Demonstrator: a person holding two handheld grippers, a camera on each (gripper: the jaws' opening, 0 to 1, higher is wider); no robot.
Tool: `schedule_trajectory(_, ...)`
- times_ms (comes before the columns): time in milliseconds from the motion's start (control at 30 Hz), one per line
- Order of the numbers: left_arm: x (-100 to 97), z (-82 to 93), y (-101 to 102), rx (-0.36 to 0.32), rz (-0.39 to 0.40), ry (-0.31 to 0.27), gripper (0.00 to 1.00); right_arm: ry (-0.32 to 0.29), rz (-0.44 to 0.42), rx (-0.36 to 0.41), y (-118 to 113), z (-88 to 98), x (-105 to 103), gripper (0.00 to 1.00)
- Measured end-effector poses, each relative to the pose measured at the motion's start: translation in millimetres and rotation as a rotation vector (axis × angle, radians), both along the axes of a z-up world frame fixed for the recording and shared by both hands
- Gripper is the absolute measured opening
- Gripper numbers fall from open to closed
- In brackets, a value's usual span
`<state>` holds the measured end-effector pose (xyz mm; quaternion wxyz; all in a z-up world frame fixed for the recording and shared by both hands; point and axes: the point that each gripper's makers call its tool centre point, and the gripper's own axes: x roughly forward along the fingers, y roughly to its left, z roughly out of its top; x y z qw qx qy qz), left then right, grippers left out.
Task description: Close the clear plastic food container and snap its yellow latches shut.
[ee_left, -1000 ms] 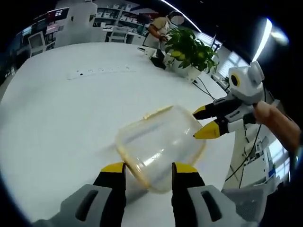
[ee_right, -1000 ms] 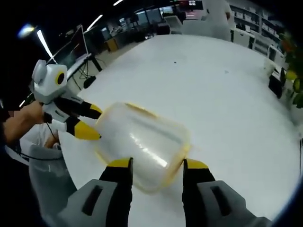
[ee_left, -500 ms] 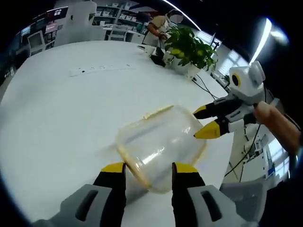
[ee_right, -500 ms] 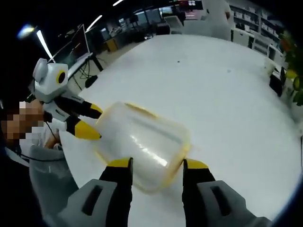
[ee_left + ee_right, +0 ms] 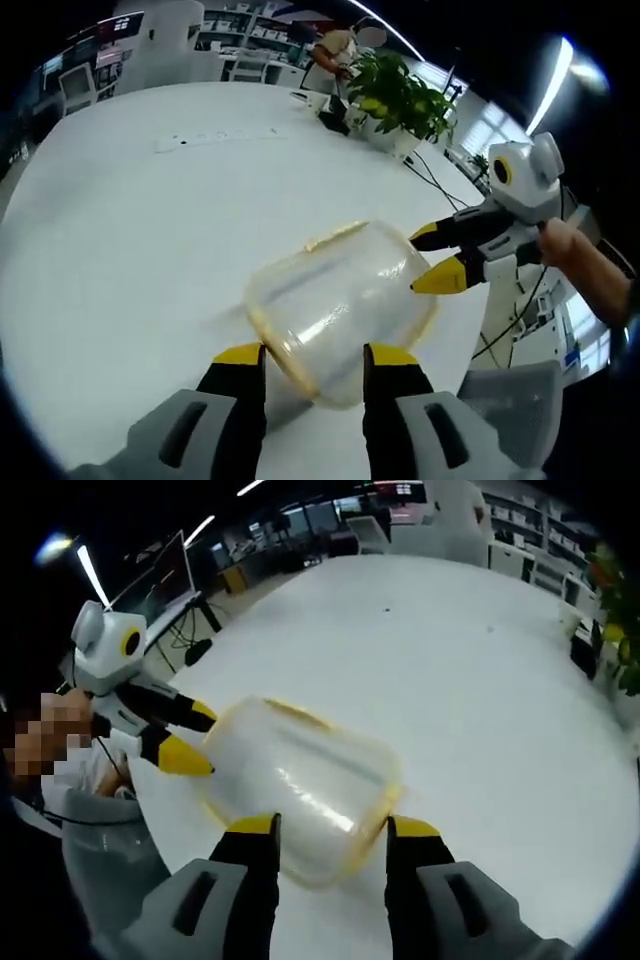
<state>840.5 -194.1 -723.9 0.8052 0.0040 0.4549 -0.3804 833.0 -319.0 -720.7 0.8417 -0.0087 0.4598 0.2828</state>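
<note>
The clear plastic food container (image 5: 335, 300) with yellow trim is held on its side over the white table (image 5: 130, 240). A yellow latch (image 5: 335, 237) shows along its upper edge. My left gripper (image 5: 315, 355) has its yellow-tipped jaws on either side of the container's near end, shut on it. My right gripper (image 5: 432, 257) comes in from the right and clamps the far end. In the right gripper view the container (image 5: 300, 780) sits between my right gripper's (image 5: 332, 826) jaws, and the left gripper (image 5: 192, 737) holds its other end, a person's hand behind it.
A potted plant (image 5: 400, 100) and a white power strip (image 5: 215, 137) are on the far part of the table. A person (image 5: 335, 50) stands beyond it. Monitors (image 5: 165, 575) and cables lie past the table's edge.
The views have drifted slightly with the hands. Container and both grippers keep the same hold.
</note>
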Motion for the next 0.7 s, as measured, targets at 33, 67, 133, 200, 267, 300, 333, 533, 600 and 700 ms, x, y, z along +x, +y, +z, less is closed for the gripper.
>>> schedule_trajectory(33,-0.8,-0.1,1.5,0.0,0.0,0.001,0.31,0.0,-0.003,0.001,1.0,0.0,-1.0,0.38)
schedule_trajectory(67,-2.1,-0.2,3.3,0.0,0.001,0.001,0.31,-0.002,-0.002,0.001,2.8,0.2,-2.8,0.38)
schedule_trajectory(133,-4.2,-0.3,5.6,-0.001,0.003,0.002,0.31,-0.003,-0.004,0.002,5.1,0.2,-4.9,0.38)
schedule_trajectory(200,-7.5,-0.3,8.5,-0.001,0.004,0.001,0.31,-0.004,-0.005,0.004,7.7,0.0,-7.1,0.38)
schedule_trajectory(267,-9.0,-0.4,10.8,-0.002,0.005,0.001,0.31,-0.005,-0.006,0.003,10.2,0.3,-9.5,0.38)
schedule_trajectory(300,-10.2,-0.4,12.5,-0.002,0.006,0.001,0.31,-0.004,-0.006,0.003,11.9,0.6,-11.3,0.38)
schedule_trajectory(333,-11.0,-0.5,13.3,-0.001,0.006,0.001,0.31,-0.003,-0.008,0.003,12.8,0.4,-12.1,0.38)
schedule_trajectory(533,-16.3,-0.4,20.9,0.002,0.002,0.005,0.31,0.0,-0.015,-0.002,21.0,0.6,-18.9,0.38)
schedule_trajectory(600,-17.6,-0.3,23.7,0.003,-0.002,0.005,0.31,0.0,-0.016,-0.002,23.2,0.3,-19.9,0.38)
schedule_trajectory(700,-19.9,-0.2,27.5,0.003,-0.002,0.007,0.32,0.001,-0.02,-0.002,26.8,0.2,-21.8,0.38)
